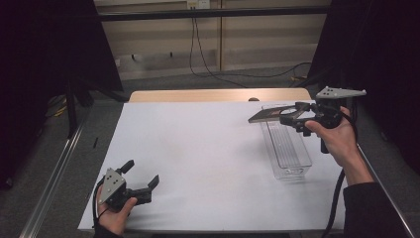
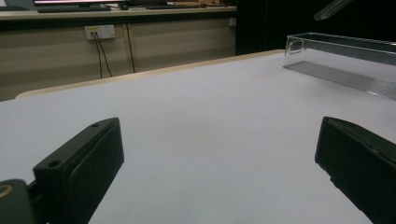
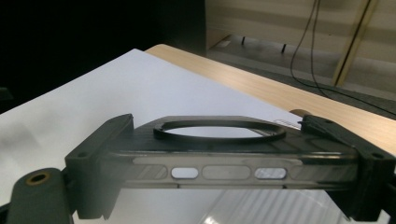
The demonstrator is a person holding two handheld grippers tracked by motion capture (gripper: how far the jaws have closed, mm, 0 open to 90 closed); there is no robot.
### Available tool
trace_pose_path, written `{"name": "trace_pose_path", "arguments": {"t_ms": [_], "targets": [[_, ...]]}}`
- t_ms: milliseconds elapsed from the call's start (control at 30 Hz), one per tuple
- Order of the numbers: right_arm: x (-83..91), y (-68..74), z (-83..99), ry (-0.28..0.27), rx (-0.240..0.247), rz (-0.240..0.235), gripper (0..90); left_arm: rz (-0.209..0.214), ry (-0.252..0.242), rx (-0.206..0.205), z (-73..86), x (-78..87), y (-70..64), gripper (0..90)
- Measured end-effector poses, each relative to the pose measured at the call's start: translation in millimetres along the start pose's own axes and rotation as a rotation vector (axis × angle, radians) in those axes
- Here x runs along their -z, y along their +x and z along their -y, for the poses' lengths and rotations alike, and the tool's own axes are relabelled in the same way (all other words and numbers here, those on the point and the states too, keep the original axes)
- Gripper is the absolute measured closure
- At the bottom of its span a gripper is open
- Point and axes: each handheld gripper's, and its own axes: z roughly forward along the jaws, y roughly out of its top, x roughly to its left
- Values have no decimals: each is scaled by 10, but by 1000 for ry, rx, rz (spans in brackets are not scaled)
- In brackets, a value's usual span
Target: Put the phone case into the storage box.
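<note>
White sheet (image 1: 208, 158) covers wooden table (image 1: 218, 94).

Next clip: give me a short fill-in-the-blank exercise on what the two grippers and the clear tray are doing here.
1. The right gripper is shut on a dark phone case with a round ____ on its back.
2. It holds the case above the far end of the clear plastic ____.
3. The left gripper rests near the table's front edge with its jaws ____ and nothing between them.
4. The tray stands on a ____ sheet.

Missing words: ring; tray; open; white
</note>
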Motion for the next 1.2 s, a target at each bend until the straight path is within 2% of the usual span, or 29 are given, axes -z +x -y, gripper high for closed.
{"name": "trace_pose_path", "arguments": {"t_ms": [167, 500, 700, 1200], "targets": [[43, -67, -28, 3, -9, 47, 117, 16, 15, 22, 11, -13, -4, 18], [80, -223, -59, 34, -35, 131, 117, 31, 15, 2, 8, -18, -19, 22], [53, -308, -29, 50, -60, 164, 117, 38, 11, 15, 10, -17, -18, 23], [-47, -444, 51, 98, -81, 241, 116, 42, 23, 2, 16, -24, -6, 28]]}}
